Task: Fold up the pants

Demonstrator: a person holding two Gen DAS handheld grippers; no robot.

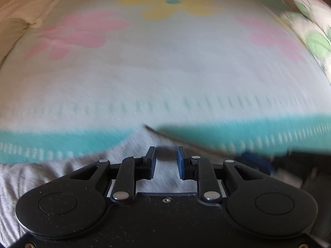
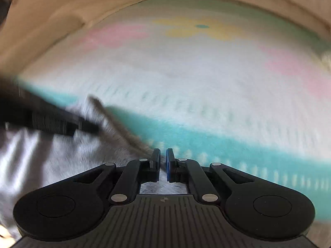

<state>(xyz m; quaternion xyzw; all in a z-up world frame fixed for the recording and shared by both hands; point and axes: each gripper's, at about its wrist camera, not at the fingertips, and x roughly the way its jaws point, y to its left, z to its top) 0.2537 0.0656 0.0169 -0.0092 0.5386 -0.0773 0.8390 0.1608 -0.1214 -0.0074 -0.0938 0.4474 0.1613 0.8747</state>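
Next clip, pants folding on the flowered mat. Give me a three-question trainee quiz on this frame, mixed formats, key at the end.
1. True or false: the left gripper has its jaws apart, with nothing between them.
2. Multiple choice: the right gripper is closed on A) the mat's teal border, B) the edge of the grey pants, C) nothing.
3. Fill in: the flower at the far middle of the mat is ____ with a teal centre.

Key: 1 true; 2 B; 3 yellow.
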